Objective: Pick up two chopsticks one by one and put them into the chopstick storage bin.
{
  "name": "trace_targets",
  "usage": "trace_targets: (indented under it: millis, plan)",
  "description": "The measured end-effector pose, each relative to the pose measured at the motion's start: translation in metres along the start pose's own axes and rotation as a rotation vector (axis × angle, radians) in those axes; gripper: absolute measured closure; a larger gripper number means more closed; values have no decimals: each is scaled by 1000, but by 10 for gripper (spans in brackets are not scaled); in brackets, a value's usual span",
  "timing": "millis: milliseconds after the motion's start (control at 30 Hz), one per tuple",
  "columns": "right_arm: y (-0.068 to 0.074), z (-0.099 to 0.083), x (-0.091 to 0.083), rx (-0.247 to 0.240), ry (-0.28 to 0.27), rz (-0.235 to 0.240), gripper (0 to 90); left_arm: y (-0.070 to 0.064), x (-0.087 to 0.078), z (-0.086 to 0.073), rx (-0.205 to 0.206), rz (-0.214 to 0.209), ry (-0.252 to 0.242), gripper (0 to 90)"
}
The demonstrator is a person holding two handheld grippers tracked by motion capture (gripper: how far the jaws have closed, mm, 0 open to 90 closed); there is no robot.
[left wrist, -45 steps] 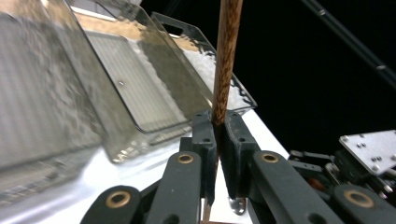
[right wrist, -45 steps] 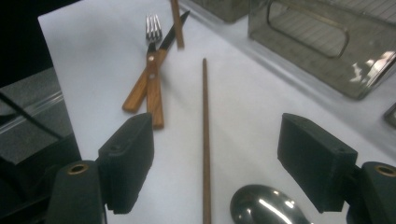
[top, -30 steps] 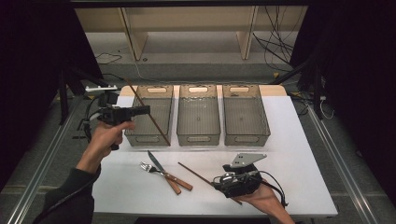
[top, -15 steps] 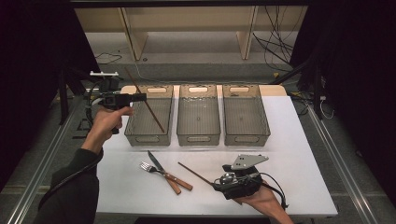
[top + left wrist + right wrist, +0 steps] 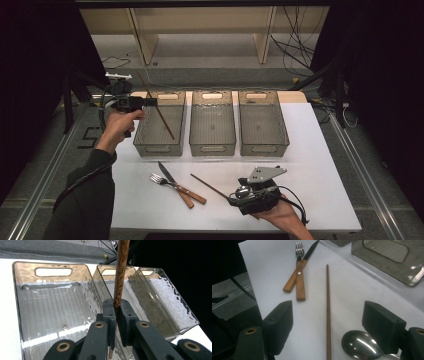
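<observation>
Wooden chopstick (image 5: 119, 280) clamped above leftmost bin (image 5: 53, 302), seemingly clear.

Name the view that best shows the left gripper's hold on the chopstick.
The left gripper view: the jaws are shut on the chopstick, which rises between them over the bins. The high view shows the left gripper holding it slanted above the leftmost bin, too small for grip detail.

A white table (image 5: 320, 165) bears three bins (image 5: 212, 122), fork (image 5: 159, 178), knife (image 5: 172, 182), chopstick (image 5: 210, 186), spoon (image 5: 359, 345).
</observation>
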State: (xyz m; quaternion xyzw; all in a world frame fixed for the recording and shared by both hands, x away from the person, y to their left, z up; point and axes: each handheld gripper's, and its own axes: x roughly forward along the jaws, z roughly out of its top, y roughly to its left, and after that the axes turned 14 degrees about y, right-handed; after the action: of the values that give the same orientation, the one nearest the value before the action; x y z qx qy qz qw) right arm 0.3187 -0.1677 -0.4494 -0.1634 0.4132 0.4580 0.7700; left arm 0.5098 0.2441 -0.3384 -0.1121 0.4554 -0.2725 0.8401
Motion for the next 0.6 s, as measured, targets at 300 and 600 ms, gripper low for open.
trace_targets:
  millis: [300, 600]
  plan:
    - [0, -1, -1, 2, -9, -3, 257, 6, 16, -4, -6, 9, 51, 843]
    - [1, -1, -1, 4, -12, 3, 256, 4, 29, -8, -8, -7, 94, 842]
